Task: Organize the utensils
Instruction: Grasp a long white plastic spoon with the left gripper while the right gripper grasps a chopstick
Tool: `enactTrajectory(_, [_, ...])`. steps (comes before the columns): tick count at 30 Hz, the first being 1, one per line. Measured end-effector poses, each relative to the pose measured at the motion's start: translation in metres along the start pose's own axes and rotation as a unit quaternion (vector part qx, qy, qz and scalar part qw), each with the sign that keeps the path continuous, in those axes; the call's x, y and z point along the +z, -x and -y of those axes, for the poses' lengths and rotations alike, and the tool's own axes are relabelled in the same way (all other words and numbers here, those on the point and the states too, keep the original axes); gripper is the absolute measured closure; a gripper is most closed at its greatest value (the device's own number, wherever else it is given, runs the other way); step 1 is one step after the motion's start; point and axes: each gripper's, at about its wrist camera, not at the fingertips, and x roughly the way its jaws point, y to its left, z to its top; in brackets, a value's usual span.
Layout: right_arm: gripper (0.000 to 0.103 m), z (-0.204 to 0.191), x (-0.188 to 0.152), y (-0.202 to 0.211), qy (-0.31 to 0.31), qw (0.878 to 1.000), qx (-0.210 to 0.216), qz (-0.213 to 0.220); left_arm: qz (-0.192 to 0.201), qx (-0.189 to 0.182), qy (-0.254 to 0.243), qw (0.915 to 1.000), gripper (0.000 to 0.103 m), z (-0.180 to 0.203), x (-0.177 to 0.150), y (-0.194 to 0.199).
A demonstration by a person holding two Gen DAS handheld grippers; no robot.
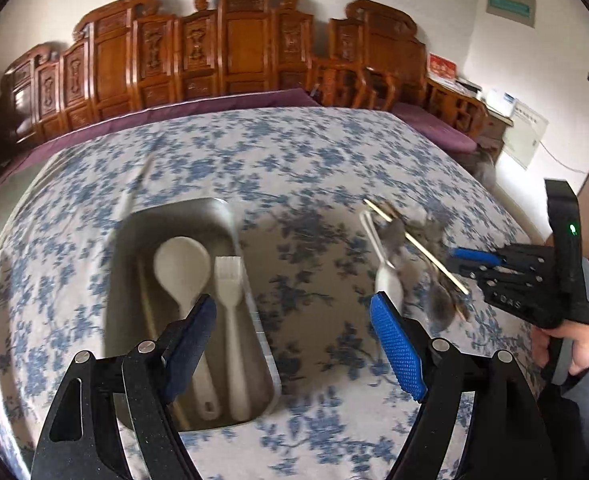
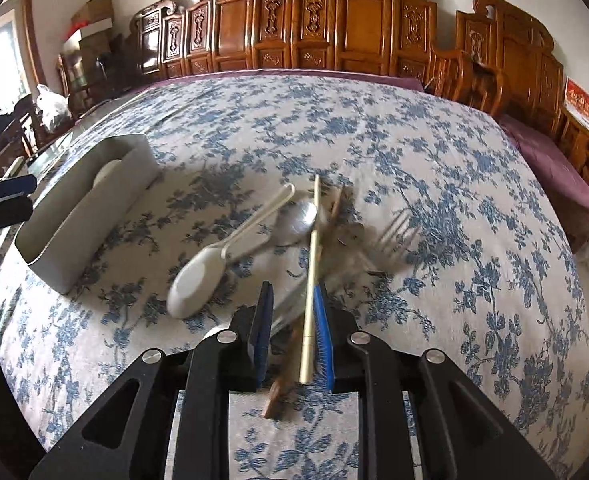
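Observation:
A steel tray [image 1: 134, 240] lies on the floral cloth and holds a white spoon [image 1: 182, 268] and a white brush [image 1: 228, 280]. My left gripper [image 1: 294, 340] is open and empty, hovering just above the tray's near right side. A pile of loose utensils lies to the right: a white spoon [image 2: 198, 280], a metal spoon [image 2: 298, 220], a fork [image 2: 394, 236] and gold chopsticks [image 2: 312, 280]. My right gripper [image 2: 292, 328] has its jaws narrowed around utensil handles in this pile, the gold chopstick among them. The tray also shows in the right wrist view [image 2: 74, 232].
The table is covered with a blue floral cloth [image 1: 294, 152]. Carved wooden benches [image 1: 234, 48] with purple cushions line the far side and right. Boxes and bags [image 2: 54, 104] stand at the far left.

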Motion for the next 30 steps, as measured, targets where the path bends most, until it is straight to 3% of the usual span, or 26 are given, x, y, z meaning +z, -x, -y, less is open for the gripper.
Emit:
enactTrajectory(9, [0.08, 0.012, -0.001, -0.014, -0.016, 1.0, -0.002, -0.021, -0.028, -0.022, -0.037, 0.9987, 0.027, 0.051, 0.0, -0.046])
enactTrajectory(17, [0.08, 0.023, 0.003, -0.013, -0.034, 0.999, 0.006, -0.017, -0.054, -0.05, -0.032, 0.9968, 0.028, 0.072, 0.011, -0.092])
enactTrajectory(19, [0.08, 0.026, 0.003, -0.013, -0.04, 0.999, 0.008, -0.019, -0.064, -0.058, -0.024, 0.996, 0.04, 0.071, 0.013, -0.103])
enactTrajectory(30, [0.08, 0.017, 0.003, -0.019, -0.036, 0.999, 0.018, -0.025, -0.084, -0.092, 0.011, 0.9922, 0.075, 0.068, 0.011, -0.127])
